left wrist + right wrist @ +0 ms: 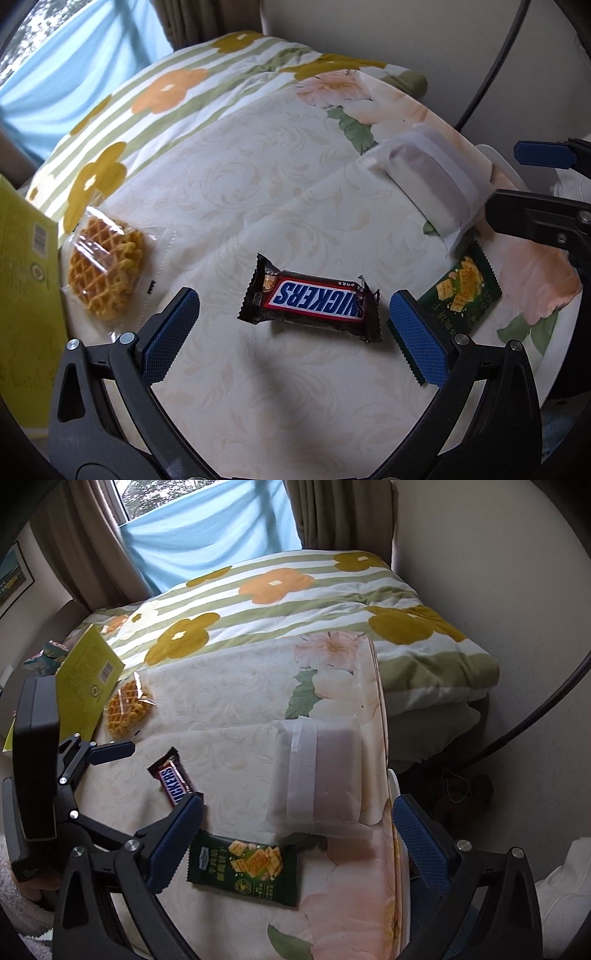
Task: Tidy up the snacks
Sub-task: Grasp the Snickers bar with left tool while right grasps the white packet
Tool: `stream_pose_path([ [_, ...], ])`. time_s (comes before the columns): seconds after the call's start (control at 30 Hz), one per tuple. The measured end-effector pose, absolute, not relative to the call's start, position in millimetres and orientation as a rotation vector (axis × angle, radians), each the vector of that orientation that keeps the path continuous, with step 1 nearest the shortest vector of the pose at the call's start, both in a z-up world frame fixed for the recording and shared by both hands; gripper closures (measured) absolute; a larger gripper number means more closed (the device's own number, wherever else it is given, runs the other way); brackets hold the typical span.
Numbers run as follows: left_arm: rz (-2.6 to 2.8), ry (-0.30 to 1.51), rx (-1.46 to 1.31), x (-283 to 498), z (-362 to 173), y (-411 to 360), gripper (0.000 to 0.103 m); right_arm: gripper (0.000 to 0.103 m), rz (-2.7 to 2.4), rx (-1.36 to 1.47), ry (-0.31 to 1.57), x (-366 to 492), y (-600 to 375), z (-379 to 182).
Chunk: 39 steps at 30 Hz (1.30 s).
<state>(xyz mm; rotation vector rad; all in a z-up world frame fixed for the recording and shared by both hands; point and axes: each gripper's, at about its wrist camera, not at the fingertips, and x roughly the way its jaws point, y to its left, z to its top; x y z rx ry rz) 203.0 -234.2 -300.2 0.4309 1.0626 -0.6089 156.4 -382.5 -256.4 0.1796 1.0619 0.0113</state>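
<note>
A Snickers bar [310, 301] lies on the cloth-covered table [258, 177], between the open fingers of my left gripper [293, 325], which hovers just above it, empty. It also shows in the right wrist view [175, 781]. A wrapped waffle [105, 267] lies at the left, also in the right wrist view [129, 707]. A green cracker packet [243, 866] lies between the fingers of my open, empty right gripper [299, 834]; it also shows in the left wrist view [461, 291]. A white translucent packet [319, 771] lies beyond it, also in the left wrist view [428, 177].
A yellow-green box [26, 288] stands at the table's left edge, also in the right wrist view [86, 679]. A striped flowered quilt [295, 602] lies behind the table. The table's right edge [386, 738] drops to the floor. A black cable [535, 716] runs at the right.
</note>
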Motion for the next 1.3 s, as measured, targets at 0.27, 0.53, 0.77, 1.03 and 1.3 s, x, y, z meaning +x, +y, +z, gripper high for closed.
stream_pose_path([
  [0.27,-0.69,1.074,0.429,213,-313,-235,0.015,0.001,-0.02,0.167,1.076,167,-376,-273],
  [0.53,-0.755,1.065,0.465,213,-314,-240,0.04,0.015,-0.037,0.163,1.109,186,-374,-286],
  [0.77,-0.777,1.088,0.451,218,-310,-237,0.044,0.015,-0.075,0.172,1.128,197,-378,-294],
  [1.03,-0.763,1.11,0.402,230,-304,-232,0.046,0.024,-0.081,0.132,1.159,206,-374,-302],
  [1.3,-0.734,1.11,0.358,239,-297,-226,0.046,0.04,-0.101,0.059,1.19,211,-369,-307],
])
